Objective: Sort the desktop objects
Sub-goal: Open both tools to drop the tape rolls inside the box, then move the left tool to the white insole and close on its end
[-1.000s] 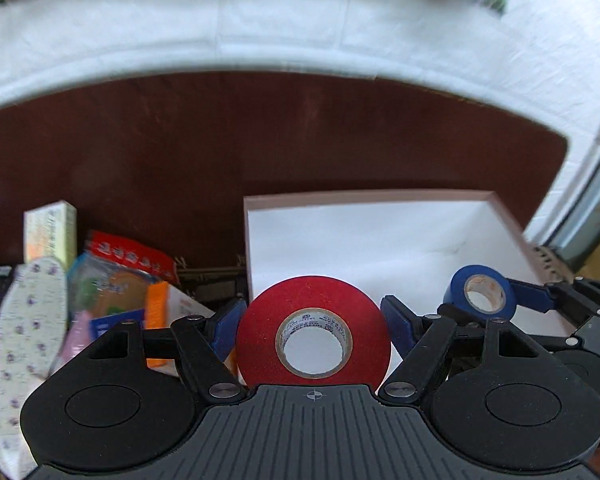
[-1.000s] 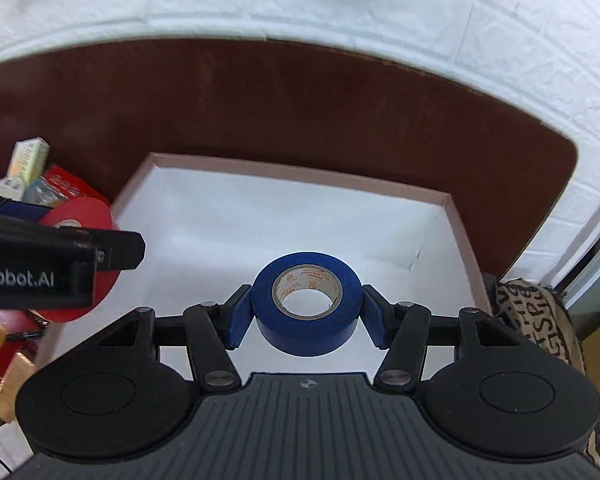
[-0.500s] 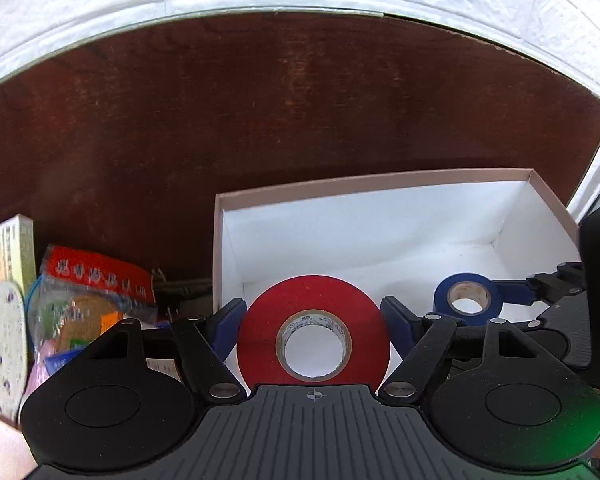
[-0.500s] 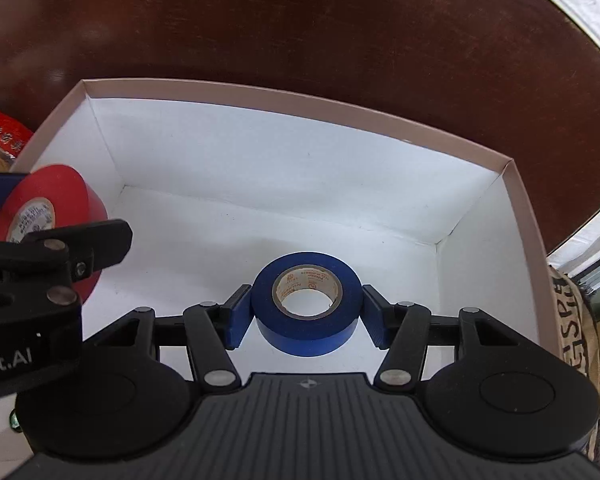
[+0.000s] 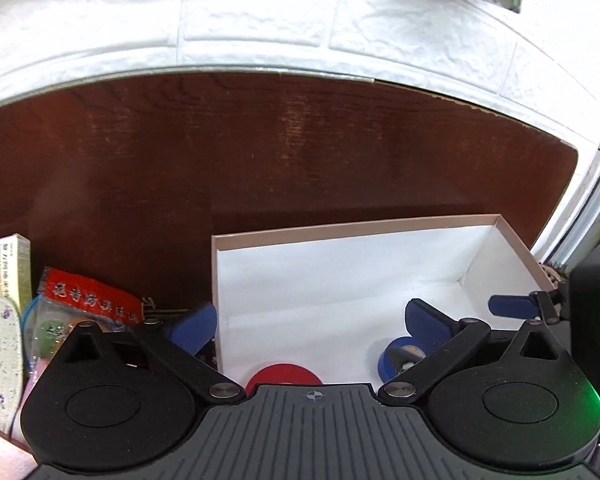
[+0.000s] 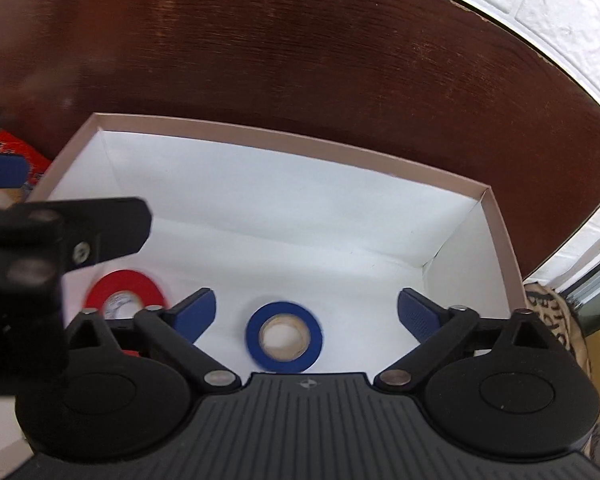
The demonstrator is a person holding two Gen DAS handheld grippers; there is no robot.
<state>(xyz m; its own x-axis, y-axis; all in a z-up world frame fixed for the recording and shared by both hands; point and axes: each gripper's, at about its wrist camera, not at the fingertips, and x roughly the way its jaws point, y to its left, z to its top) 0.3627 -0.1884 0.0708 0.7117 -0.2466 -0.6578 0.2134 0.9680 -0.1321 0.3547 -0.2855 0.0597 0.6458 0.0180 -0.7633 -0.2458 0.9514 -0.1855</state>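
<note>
Dark wooden desk bears a white box [image 6: 496, 216], both tools angled down over it, jaws opening, nothing gripped.

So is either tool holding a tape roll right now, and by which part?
Neither. Both tools' jaws are opening; the red tape roll and blue tape roll are loose inside the white box, untouched by any pad.
</note>
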